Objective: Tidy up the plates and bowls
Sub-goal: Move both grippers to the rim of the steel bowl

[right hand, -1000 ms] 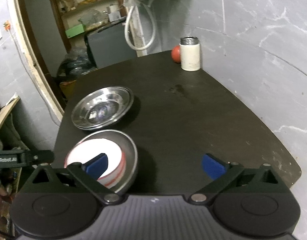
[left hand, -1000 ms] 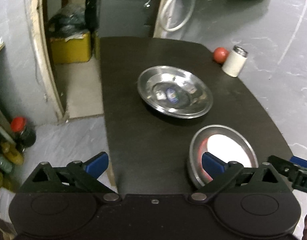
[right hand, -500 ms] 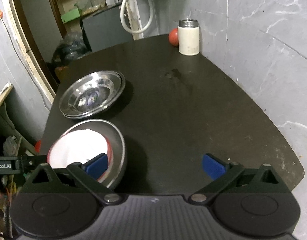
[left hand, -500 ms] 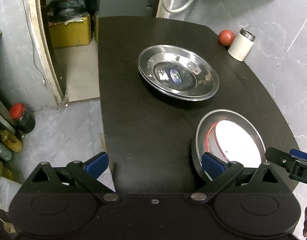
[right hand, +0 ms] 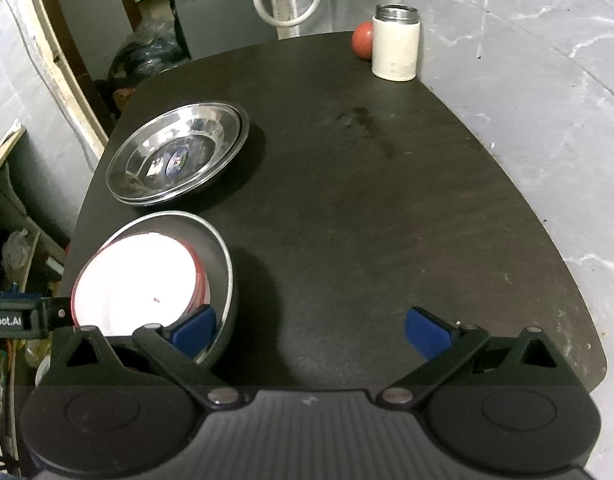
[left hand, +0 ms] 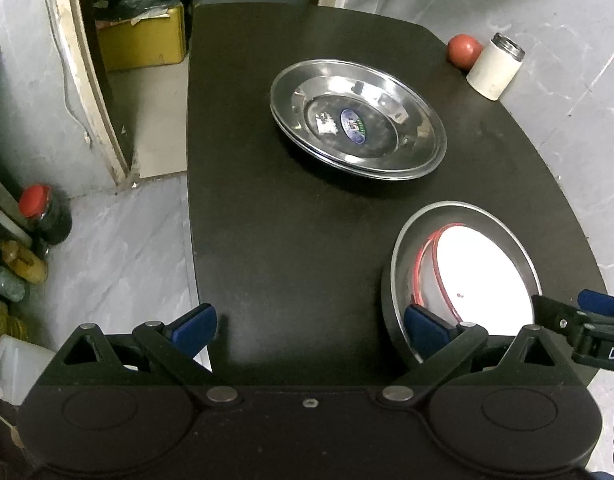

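- The left gripper (left hand: 310, 332) is spread wide over the near edge of the dark table (left hand: 291, 240) and holds nothing.
- The right gripper (right hand: 310, 330) is spread wide too and is empty; its left finger (right hand: 193, 330) is over the near rim of the steel bowl (right hand: 221, 256), but I cannot tell if it touches.
- Inside this bowl lies a white plate (right hand: 139, 276) with a red rim.
- Farther, steel plates (left hand: 357, 118) sit stacked; it seems two.
- At the far right corner a white jar (right hand: 396, 42) stands, just beside a red ball (right hand: 362, 44).
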